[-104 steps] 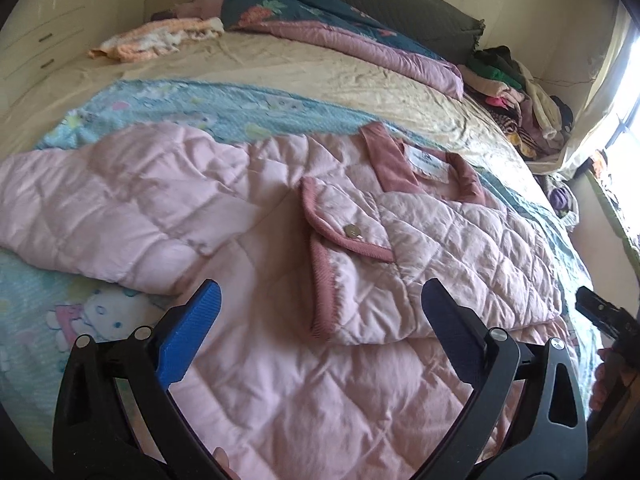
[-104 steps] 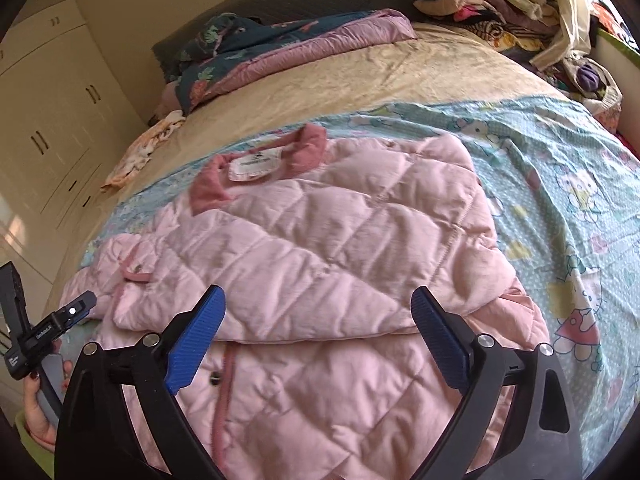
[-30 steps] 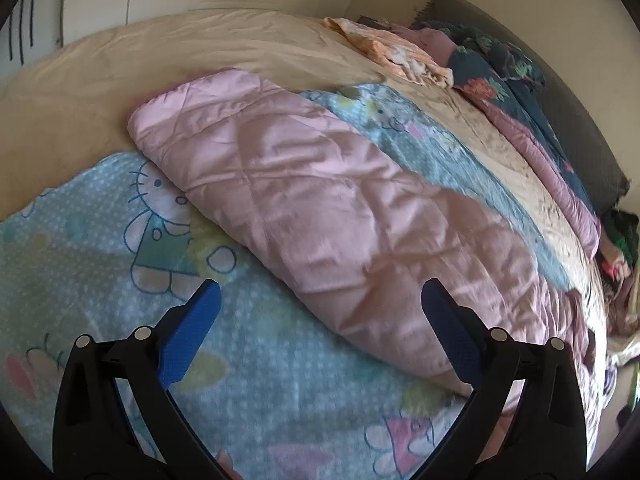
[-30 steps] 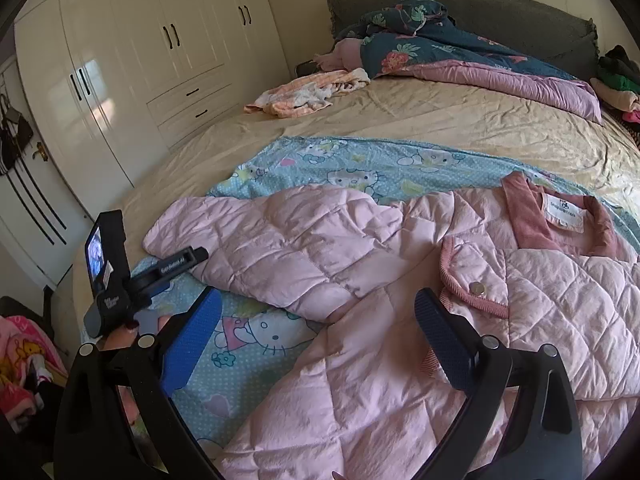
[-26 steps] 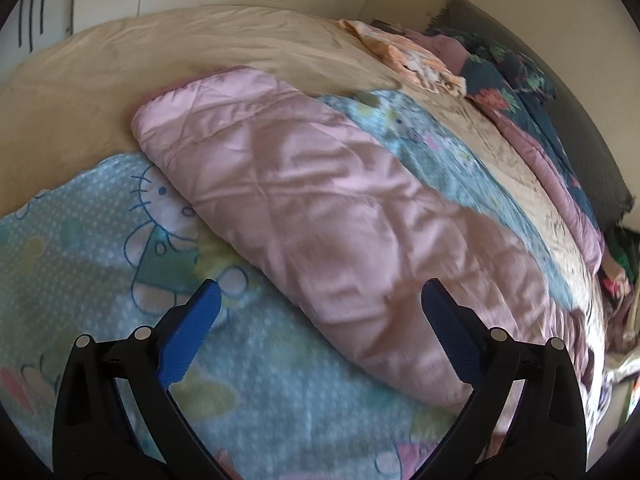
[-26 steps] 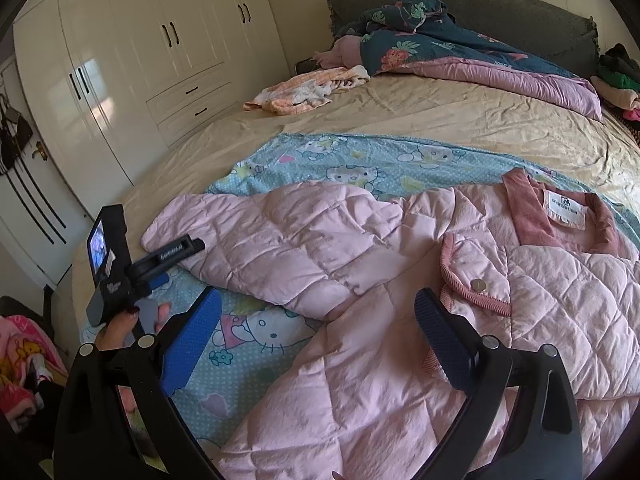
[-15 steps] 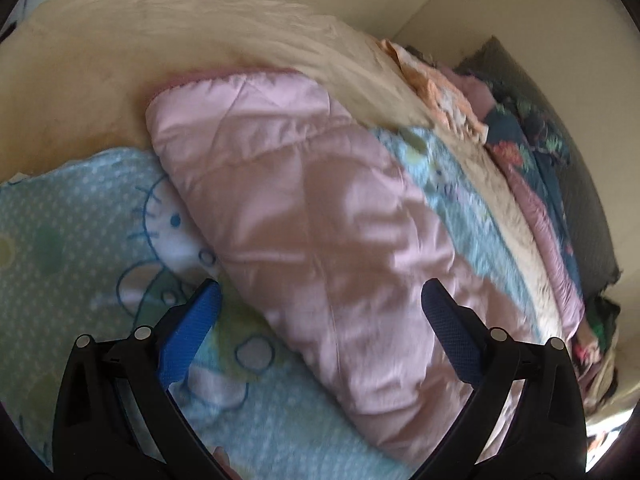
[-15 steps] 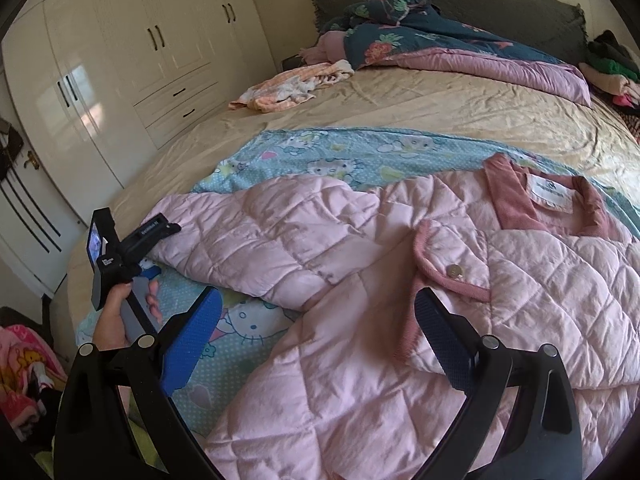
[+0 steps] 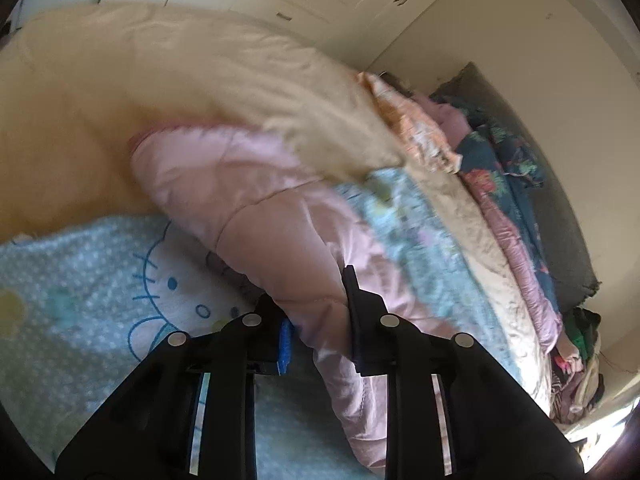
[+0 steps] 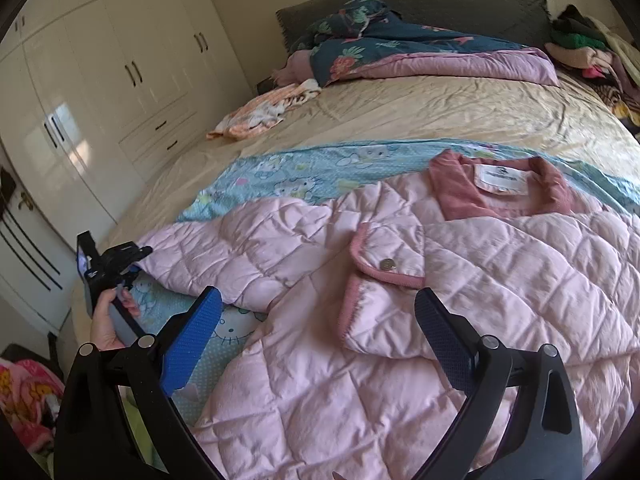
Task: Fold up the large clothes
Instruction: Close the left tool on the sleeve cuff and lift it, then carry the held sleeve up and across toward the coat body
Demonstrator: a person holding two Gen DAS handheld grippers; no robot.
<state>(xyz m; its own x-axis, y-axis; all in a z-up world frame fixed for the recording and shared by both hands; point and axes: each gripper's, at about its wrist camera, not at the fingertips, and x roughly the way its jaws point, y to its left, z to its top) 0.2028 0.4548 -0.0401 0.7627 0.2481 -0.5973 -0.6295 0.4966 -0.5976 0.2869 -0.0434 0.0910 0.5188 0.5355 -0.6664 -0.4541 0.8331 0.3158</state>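
Observation:
A pink quilted jacket point(image 10: 400, 380) lies spread on the bed, with its dark pink collar point(image 10: 500, 192) at the far side. Its long sleeve point(image 10: 240, 248) stretches out to the left. In the left wrist view my left gripper point(image 9: 318, 320) has its jaws closing on that sleeve point(image 9: 240, 200) near the cuff end, and the pads pinch a fold of the fabric. The right wrist view shows that same left gripper point(image 10: 116, 264) at the sleeve tip, held by a hand point(image 10: 106, 320). My right gripper point(image 10: 316, 296) hangs open above the jacket's front, holding nothing.
Under the jacket is a blue cartoon-cat sheet point(image 10: 280, 176) over a beige bedspread point(image 10: 440, 112). A floral quilt point(image 10: 400, 52), an orange cloth point(image 10: 260, 112) and a clothes pile point(image 10: 588, 52) lie at the far side. White wardrobes point(image 10: 120, 80) stand on the left.
My left gripper has moved in over the sleeve, rolled, and gone from wide open to closed on the fabric. The right gripper has drifted across the jacket, still open.

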